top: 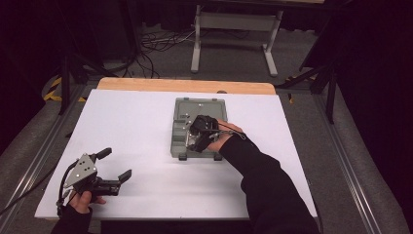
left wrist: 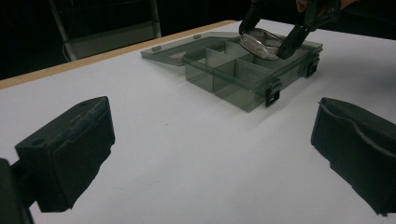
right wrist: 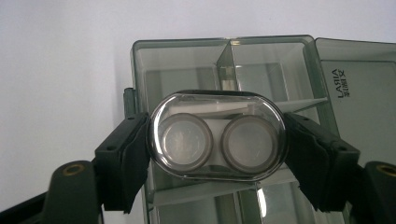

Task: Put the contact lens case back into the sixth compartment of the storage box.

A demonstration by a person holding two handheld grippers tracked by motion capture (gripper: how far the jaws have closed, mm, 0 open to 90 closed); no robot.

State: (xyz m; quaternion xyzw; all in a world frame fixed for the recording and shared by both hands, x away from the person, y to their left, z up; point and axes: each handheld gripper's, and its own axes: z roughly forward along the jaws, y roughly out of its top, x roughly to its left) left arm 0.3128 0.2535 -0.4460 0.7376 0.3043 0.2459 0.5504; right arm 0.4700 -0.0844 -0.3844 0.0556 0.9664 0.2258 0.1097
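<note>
A grey-green compartment box [top: 181,127] [left wrist: 243,77] [right wrist: 187,60] lies open on the white table, its lid folded flat on the far side. My right gripper [top: 196,141] [left wrist: 267,43] [right wrist: 217,140] hovers over the box, shut on a clear oval case [right wrist: 217,140] [left wrist: 259,43] with two round wells. The case hangs just above the compartments, both pads pressed on its ends. My left gripper [top: 116,165] [left wrist: 210,154] rests low at the table's near left, jaws wide apart with nothing between them.
The white table sheet [top: 131,122] ends in a wooden strip [top: 185,86] at the far side. Dividers [right wrist: 226,70] split the box into several compartments. Black latches [left wrist: 272,95] stick out from the box's near wall. A metal frame [top: 234,24] stands beyond the table.
</note>
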